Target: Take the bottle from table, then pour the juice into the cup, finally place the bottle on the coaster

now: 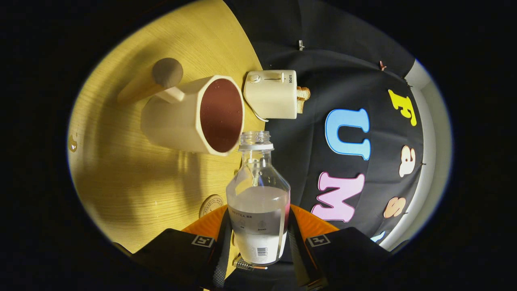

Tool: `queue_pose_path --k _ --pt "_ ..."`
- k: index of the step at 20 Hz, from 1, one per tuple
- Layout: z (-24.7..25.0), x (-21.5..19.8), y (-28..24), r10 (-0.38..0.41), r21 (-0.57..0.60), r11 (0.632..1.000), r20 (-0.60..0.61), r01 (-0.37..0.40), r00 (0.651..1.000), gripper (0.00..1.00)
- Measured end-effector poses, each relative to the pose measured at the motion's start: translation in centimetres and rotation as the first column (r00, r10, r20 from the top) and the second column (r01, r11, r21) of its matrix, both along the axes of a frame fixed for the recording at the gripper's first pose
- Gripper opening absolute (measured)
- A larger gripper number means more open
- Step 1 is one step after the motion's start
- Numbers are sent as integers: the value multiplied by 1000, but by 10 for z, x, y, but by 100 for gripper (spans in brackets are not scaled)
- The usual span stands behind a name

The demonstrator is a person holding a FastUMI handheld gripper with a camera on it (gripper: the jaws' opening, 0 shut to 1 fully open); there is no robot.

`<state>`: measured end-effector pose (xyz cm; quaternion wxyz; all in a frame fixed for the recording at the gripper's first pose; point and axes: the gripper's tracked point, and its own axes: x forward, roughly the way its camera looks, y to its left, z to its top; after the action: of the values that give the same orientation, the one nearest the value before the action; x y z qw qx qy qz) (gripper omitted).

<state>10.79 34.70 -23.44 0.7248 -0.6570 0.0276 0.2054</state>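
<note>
My gripper [258, 246] is shut on a clear glass bottle [258, 202] with a white label and no cap, holding it by its lower body between both fingers. The view is rolled on its side, so the bottle is tilted over. Whitish juice fills about half of the bottle. Its open mouth [254, 138] sits right at the rim of a cream angular cup [194, 115] with a dark red inside and a round-knobbed handle. I see no stream of juice. A round wooden coaster [211, 205] lies on the table beside the bottle, close to my fingers.
The light wooden table [133, 182] ends against the booth's black cloth wall. A cream toaster [271, 94] with a slice of bread in it stands beyond the cup near the wall.
</note>
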Motion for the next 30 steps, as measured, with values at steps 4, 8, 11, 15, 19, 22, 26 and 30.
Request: queue_pose_path --k 4,8,11,15,19,22,26,30 --pt "3 2 2 28 -35 999 22 -28 999 68" --pt "3 2 0 36 -52 998 27 -34 999 68" --pt "8 3 1 48 -72 996 41 -45 998 68" --pt "13 5 5 69 -93 994 64 -63 996 68" --pt "14 4 5 79 -109 991 74 -71 994 68" --pt "15 5 6 90 -123 989 80 -80 993 68" --pt "18 6 9 104 -136 986 89 -92 991 68" --pt "19 8 10 109 -146 985 96 -95 989 68"
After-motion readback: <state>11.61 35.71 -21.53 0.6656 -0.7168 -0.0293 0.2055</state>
